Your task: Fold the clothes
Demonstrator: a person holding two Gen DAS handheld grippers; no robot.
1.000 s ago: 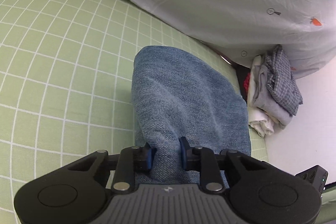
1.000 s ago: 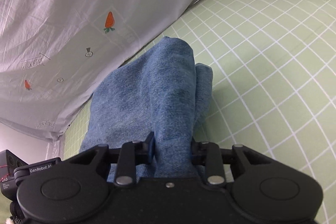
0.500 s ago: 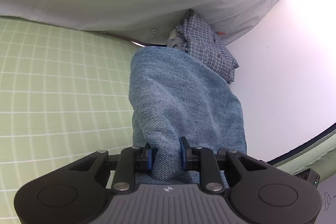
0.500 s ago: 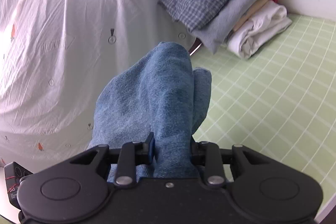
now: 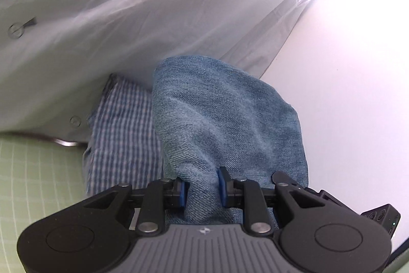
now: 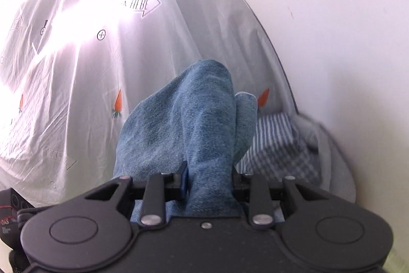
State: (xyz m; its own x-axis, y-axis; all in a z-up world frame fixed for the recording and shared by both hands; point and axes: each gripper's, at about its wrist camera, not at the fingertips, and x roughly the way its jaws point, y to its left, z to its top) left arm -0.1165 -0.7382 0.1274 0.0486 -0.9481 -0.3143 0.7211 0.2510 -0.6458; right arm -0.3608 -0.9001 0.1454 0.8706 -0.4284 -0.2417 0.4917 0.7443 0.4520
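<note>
Both claws grip one folded piece of blue denim [image 5: 225, 124], a thick twill cloth with a faded, mottled weave and soft rounded folds. On the left wrist view the left claw [image 5: 200, 187] has its blue-padded fingers [image 5: 181, 189] pressed into a bunched ridge of the denim, which swells forward from the grip into a broad, blunt hump. On the right wrist view the right claw [image 6: 208, 177] pinches another thick fold of the same cloth, and a narrower second flap stands beside the main one.

Just under and beyond the denim lies a folded checked shirt [image 5: 122, 129], thin cotton in a fine blue and white grid; it shows to the left of the denim on the left view and to the right on the right view [image 6: 278, 147]. Whether the denim touches it cannot be told. Behind both hangs a pale, creased sheet [image 5: 102, 24] printed with small orange carrots and arrows, brightly backlit. A smooth white wall [image 5: 352, 83] runs along the right side. A strip of green gridded mat [image 5: 33, 183] shows at the lower left.
</note>
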